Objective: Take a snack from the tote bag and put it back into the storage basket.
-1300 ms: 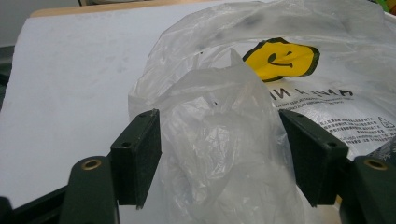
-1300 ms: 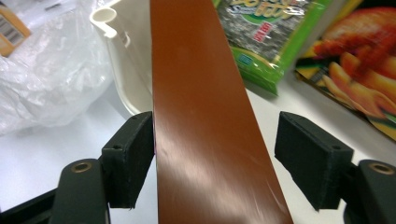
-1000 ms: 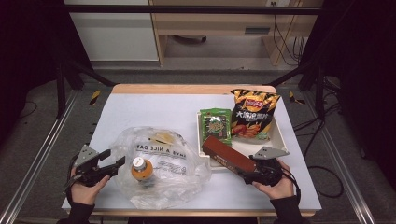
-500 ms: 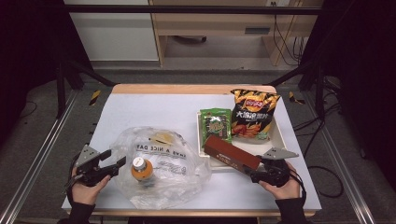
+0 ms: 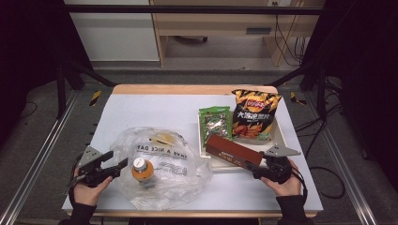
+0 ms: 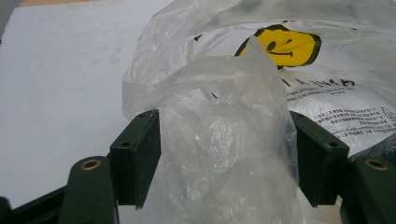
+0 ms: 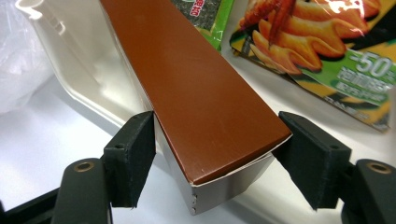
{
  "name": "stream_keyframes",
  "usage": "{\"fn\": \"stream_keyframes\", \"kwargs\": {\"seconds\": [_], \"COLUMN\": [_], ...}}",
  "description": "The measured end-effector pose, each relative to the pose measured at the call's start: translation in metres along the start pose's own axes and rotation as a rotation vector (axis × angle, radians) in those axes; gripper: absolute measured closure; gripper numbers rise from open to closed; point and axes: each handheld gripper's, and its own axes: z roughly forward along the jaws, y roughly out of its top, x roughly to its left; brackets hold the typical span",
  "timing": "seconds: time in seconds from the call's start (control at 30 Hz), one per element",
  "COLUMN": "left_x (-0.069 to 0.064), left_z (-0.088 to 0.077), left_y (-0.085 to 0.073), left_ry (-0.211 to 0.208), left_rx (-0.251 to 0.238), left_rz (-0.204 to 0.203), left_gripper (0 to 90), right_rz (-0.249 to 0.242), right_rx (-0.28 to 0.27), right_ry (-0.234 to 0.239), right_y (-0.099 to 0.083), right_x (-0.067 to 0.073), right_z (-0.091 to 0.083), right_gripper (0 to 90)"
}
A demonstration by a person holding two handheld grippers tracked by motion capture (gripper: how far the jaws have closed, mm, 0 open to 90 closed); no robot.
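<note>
A clear plastic bag [image 5: 164, 161] with a smiley print lies at the front left of the table, and a bottle [image 5: 141, 169] with an orange cap is inside it. My left gripper [image 5: 117, 161] is at the bag's left edge. Its jaws stand wide open, with loose plastic of the bag [image 6: 224, 93] bunched up between them [image 6: 224, 154]. A long brown box [image 5: 232, 150] leans over the front rim of a white tray [image 5: 281, 136]. My right gripper [image 5: 257, 169] is shut on the box's near end [image 7: 196, 79], a pad against each side [image 7: 217, 144].
In the tray lie a green snack packet [image 5: 216, 122] and a black and orange chips bag [image 5: 256, 115], both seen beyond the box as the packet [image 7: 205, 14] and the chips [image 7: 327, 46]. The tray wall [image 7: 70, 46] stands left of the box.
My right hand has shifted slightly to the right, drawing the box's near end with it. The left gripper and the bag have stayed put.
</note>
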Motion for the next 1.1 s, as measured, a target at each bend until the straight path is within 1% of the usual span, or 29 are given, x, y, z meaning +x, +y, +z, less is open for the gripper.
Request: {"fn": "stream_keyframes", "kwargs": {"seconds": [0.07, 0.17, 0.3, 0.33, 0.47, 0.57, 0.67, 0.73, 0.77, 0.8, 0.87, 0.9, 0.97, 1.1], "left_x": [0.0, 0.001, 0.001, 0.001, 0.001, 0.001, 0.001, 0.001, 0.001, 0.001, 0.001, 0.002, 0.001, 0.001], "left_z": [0.0, -0.001, -0.001, -0.001, -0.002, -0.002, -0.001, -0.001, -0.001, 0.0, 0.0, 0.0, 0.001, 0.001], "left_y": [0.0, 0.0, 0.0, 0.0, 0.0, 0.0, 0.0, -0.001, -0.001, -0.001, -0.001, -0.001, -0.001, -0.001], "left_ry": [-0.001, -0.001, -0.001, -0.001, -0.001, -0.001, 0.0, -0.002, -0.002, -0.002, -0.001, 0.0, -0.001, -0.001], "left_rx": [0.0, -0.001, -0.002, -0.002, -0.003, -0.004, -0.001, 0.0, 0.001, 0.001, 0.002, 0.003, 0.008, 0.008], "left_rz": [-0.001, -0.003, -0.003, -0.002, -0.003, -0.005, -0.001, -0.004, -0.005, -0.005, -0.006, -0.003, -0.002, 0.0], "left_gripper": [30.8, 30.8, 30.7, 30.7, 30.7, 30.7, 30.7, 30.7, 30.7, 30.7, 30.7, 30.8, 30.8, 30.7], "right_rz": [0.012, 0.011, 0.026, 0.034, 0.041, 0.059, 0.052, 0.055, 0.055, 0.049, 0.067, 0.076, 0.075, 0.063], "right_rx": [-0.002, -0.01, -0.012, -0.011, -0.01, -0.006, -0.012, -0.018, -0.023, -0.029, -0.06, -0.075, -0.082, -0.062], "right_ry": [0.009, 0.012, 0.015, 0.011, -0.014, -0.029, -0.05, -0.054, -0.071, -0.081, -0.091, -0.097, -0.105, -0.113], "right_y": [0.001, 0.001, -0.002, -0.003, -0.005, -0.006, -0.006, -0.006, -0.007, -0.007, -0.008, -0.009, -0.008, -0.008], "right_x": [0.0, -0.001, 0.0, 0.001, 0.003, 0.003, 0.002, 0.001, 0.0, -0.002, -0.005, -0.006, -0.006, -0.005], "right_z": [0.002, 0.004, 0.0, -0.002, -0.008, -0.012, -0.012, -0.011, -0.012, -0.013, -0.016, -0.016, -0.014, -0.006], "right_gripper": [30.0, 29.5, 29.2, 28.9, 29.0, 31.9, 32.4, 32.9, 38.3, 42.0, 46.5, 47.9, 50.3, 53.0]}}
